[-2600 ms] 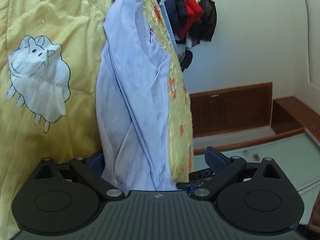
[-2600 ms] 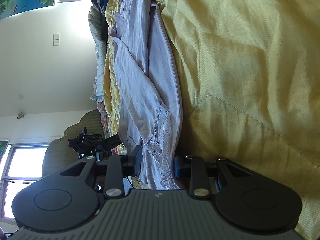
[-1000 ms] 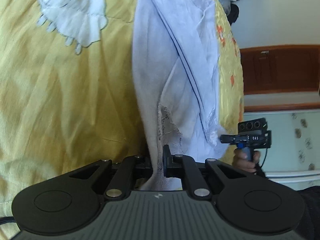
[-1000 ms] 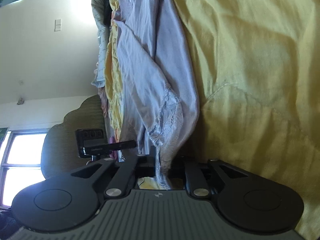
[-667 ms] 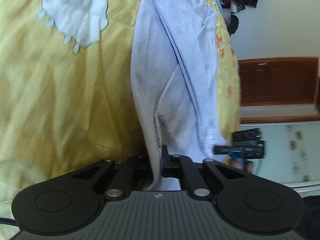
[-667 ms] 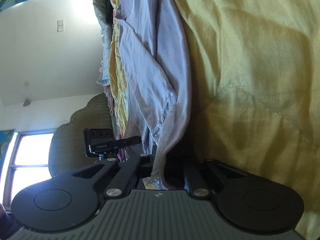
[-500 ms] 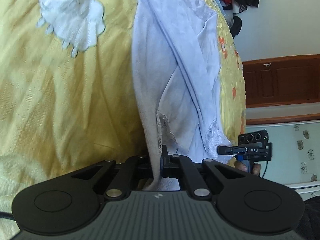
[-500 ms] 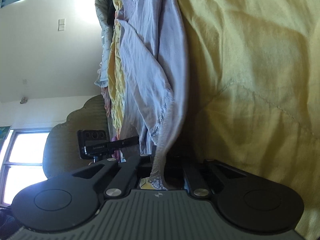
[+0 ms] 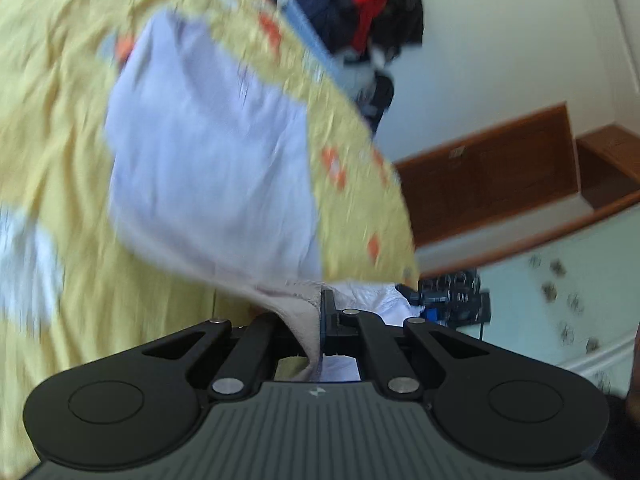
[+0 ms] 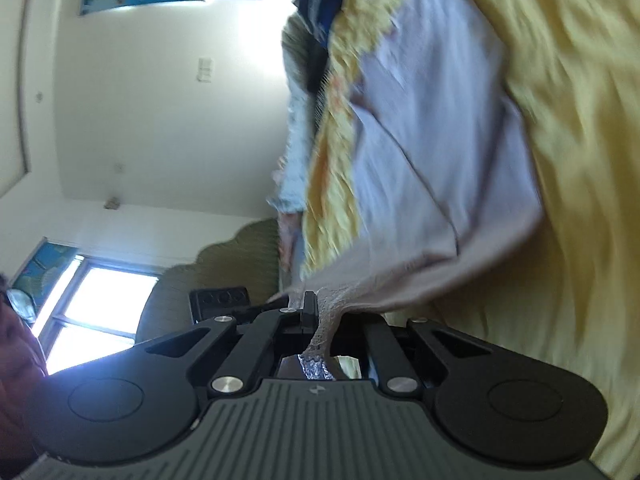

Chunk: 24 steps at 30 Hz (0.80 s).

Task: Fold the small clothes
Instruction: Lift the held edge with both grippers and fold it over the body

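Yellow bedspread (image 9: pixel 60 120), tool-pinched lavender garment (image 9: pixel 208 168)

Both grippers' fingers (image 9: pixel 320 312) (image 10: pixel 310 312) clamped tight

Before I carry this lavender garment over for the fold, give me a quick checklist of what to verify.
1. Left tool shut on the lavender garment: ok.
2. Right tool shut on its lace-trimmed edge: ok.
3. Held edge lifted off the yellow bedspread: ok.
4. Far part of the garment flat on the bedspread: cannot tell, blurred.
5. Clothes pile clear of the garment: ok.
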Motion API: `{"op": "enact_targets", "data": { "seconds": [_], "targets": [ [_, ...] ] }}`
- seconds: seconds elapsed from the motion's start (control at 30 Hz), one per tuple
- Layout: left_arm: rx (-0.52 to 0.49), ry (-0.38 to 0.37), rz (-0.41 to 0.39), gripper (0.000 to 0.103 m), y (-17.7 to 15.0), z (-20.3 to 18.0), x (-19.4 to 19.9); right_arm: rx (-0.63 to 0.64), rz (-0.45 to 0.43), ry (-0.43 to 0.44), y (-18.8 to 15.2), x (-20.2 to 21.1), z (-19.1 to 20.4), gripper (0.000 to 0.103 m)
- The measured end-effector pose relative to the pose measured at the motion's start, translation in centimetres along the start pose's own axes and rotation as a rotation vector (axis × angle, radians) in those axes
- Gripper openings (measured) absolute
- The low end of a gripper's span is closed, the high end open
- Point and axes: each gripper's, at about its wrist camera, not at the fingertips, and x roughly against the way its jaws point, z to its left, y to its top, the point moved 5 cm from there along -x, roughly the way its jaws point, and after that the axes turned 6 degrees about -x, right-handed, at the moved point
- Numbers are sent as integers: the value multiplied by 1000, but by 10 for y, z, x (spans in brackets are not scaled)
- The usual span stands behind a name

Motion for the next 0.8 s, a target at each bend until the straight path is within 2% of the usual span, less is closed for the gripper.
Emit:
{"op": "enact_targets", "data": {
  "seconds": [0.17, 0.27, 0.33, 0.4, 0.43, 0.5, 0.57, 0.6, 0.63, 0.67, 0.73, 0.8],
  "targets": [
    [17, -2, -162, 2, 78, 21, -12, 22, -142, 32, 91, -10, 14, 8],
    [43, 60, -208, 2, 137, 51, -45, -62, -238, -9, 157, -25, -2, 8],
    [168, 102, -168, 2, 164, 91, -78, -202, -292, -75, 201, -40, -34, 13],
    [280, 189, -123, 2, 179, 123, -97, -305, -313, -121, 226, -55, -61, 20],
    [335, 194, -100, 2, 181, 133, -102, -340, -329, -142, 233, -59, -69, 25],
    [397, 152, -62, 8, 186, 139, -105, -371, -340, -109, 237, -61, -71, 41],
    [392, 126, -70, 13, 195, 133, -97, -364, -363, -40, 239, -58, -65, 48],
    [383, 115, -79, 19, 199, 130, -94, -353, -375, -18, 240, -54, -62, 50],
    [388, 108, -85, 32, 203, 128, -92, -346, -387, 6, 242, -49, -60, 50],
    [401, 99, -89, 41, 206, 125, -89, -349, -400, 26, 246, -46, -58, 53],
    [410, 59, -136, 82, 213, 119, -84, -374, -428, 31, 254, -39, -61, 56],
    [436, 39, -161, 100, 213, 119, -85, -387, -455, 28, 261, -37, -62, 57]
  ]
}}
